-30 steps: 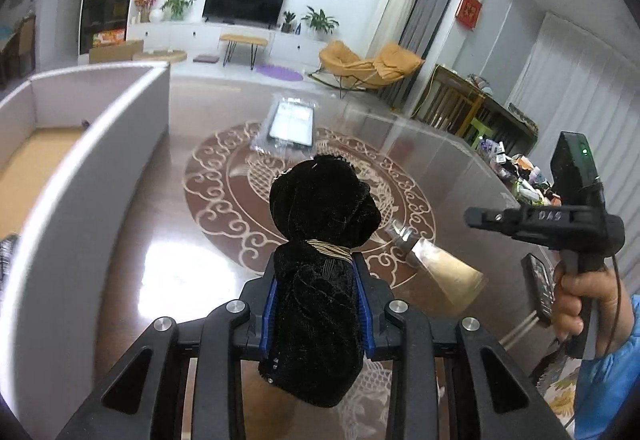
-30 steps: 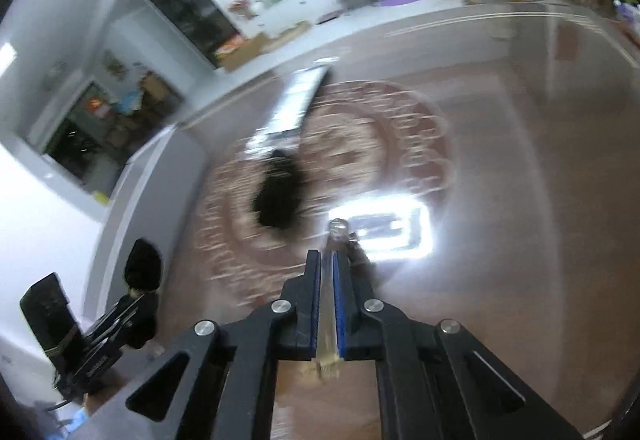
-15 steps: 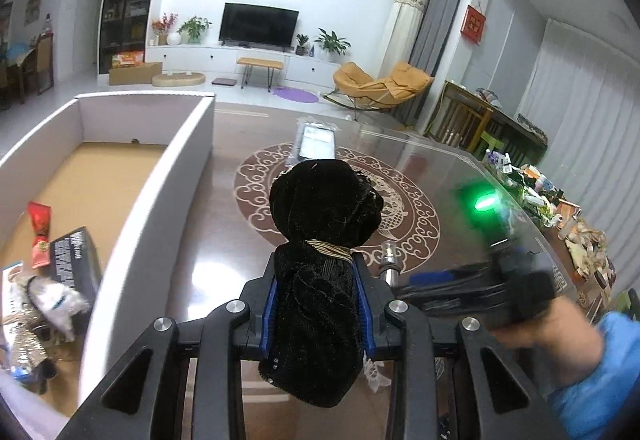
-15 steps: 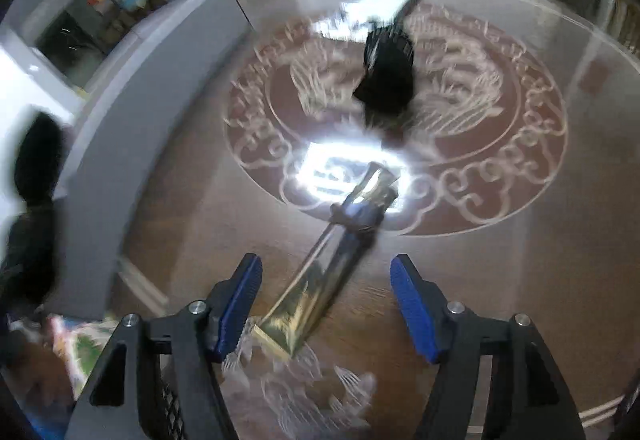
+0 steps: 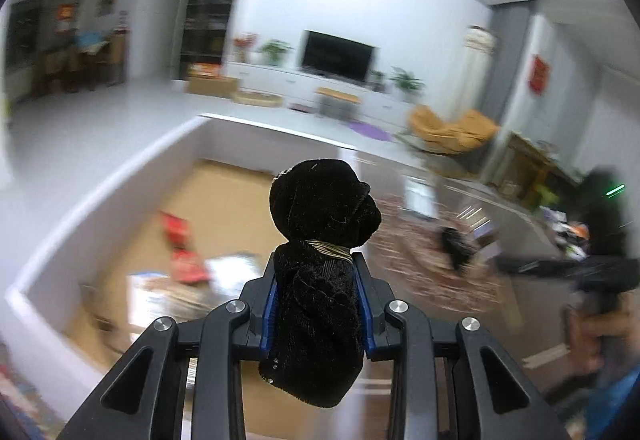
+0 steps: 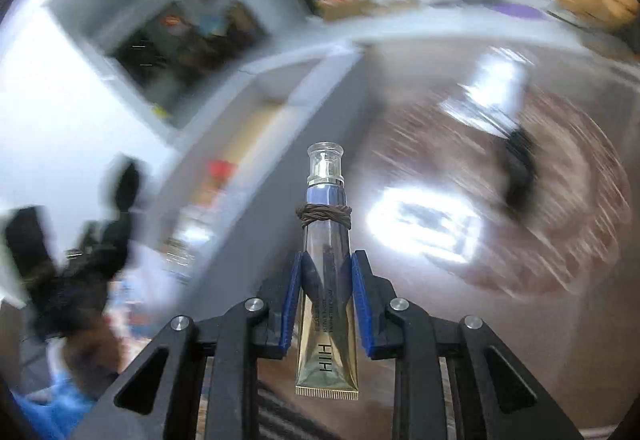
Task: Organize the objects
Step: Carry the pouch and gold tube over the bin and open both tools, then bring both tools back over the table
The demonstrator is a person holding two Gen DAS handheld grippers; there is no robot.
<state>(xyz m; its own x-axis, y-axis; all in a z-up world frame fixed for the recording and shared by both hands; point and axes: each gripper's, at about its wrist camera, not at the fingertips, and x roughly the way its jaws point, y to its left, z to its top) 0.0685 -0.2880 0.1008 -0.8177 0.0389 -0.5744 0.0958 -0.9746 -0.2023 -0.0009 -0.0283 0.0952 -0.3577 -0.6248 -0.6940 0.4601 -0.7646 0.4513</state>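
My left gripper (image 5: 318,280) is shut on a black velvet pouch (image 5: 320,240) tied with a gold cord, held up above the near end of a white-walled box (image 5: 100,180). The box has a cardboard floor with several blurred packets (image 5: 180,240) in it. My right gripper (image 6: 326,272) is shut on a gold cosmetic tube (image 6: 326,268) with a clear cap and a brown band, cap pointing forward, close to the box wall (image 6: 288,144). The left gripper with its pouch shows blurred in the right wrist view (image 6: 100,240).
A glossy brown table with a round ornate pattern (image 6: 560,200) lies right of the box. On it are another black pouch (image 6: 520,168) and a clear flat packet (image 6: 488,88). The right hand and gripper show blurred in the left wrist view (image 5: 600,272). Cluttered items sit far right (image 5: 568,224).
My right gripper has closed on the gold tube and lifted it off the table toward the box. My left gripper has swung left with the pouch, over the box.
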